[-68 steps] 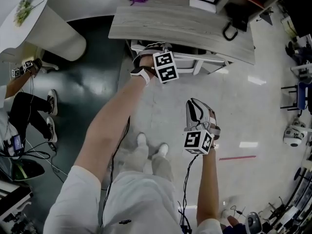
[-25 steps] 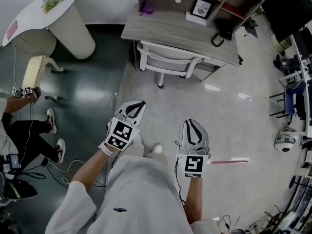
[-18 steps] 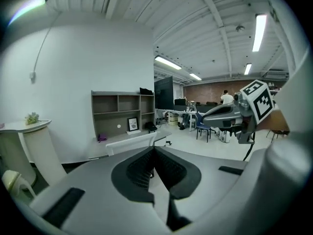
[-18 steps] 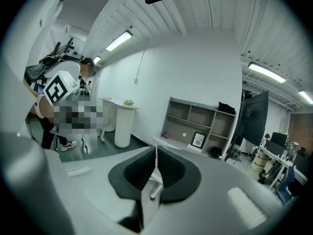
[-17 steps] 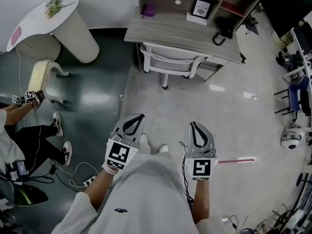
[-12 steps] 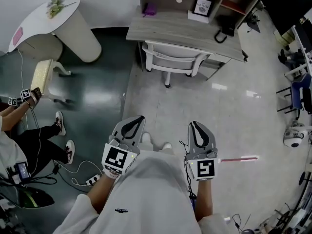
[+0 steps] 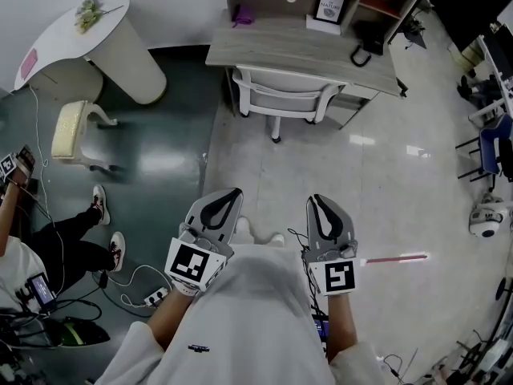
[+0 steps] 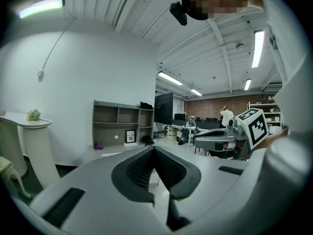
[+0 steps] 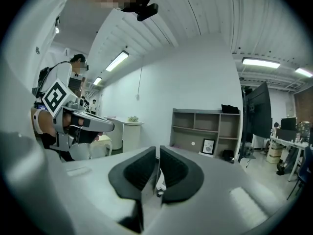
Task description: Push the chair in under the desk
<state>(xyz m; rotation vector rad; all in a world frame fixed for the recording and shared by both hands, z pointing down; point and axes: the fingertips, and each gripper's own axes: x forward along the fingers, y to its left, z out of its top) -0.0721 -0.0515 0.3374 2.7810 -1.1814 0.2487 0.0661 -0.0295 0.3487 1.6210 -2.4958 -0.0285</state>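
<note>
The white chair [image 7: 282,95] stands with its seat under the grey wooden desk [image 7: 296,48] at the top of the head view; only its backrest and base stick out. Both grippers hang far from it, close to my waist. My left gripper [image 7: 234,192] points toward the desk with its jaws shut and empty. My right gripper [image 7: 313,199] is level with it, jaws closed and holding nothing. In the left gripper view the closed left gripper [image 8: 154,148] faces the shelf unit [image 8: 120,124]. In the right gripper view the right gripper [image 9: 158,149] faces that shelf unit [image 9: 205,131] too.
On the desk sit a framed picture [image 7: 329,6], a purple item [image 7: 239,13] and a black bag [image 7: 369,38]. A round white table [image 7: 88,38] and a cream stool [image 7: 72,127] stand at left. A seated person's legs [image 7: 80,231] and cables [image 7: 136,283] lie at left; a red strip [image 7: 393,257] marks the floor.
Earlier my left gripper was at the chair's backrest by the desk. Since then both grippers have drawn back to my waist, and I stand farther from the desk.
</note>
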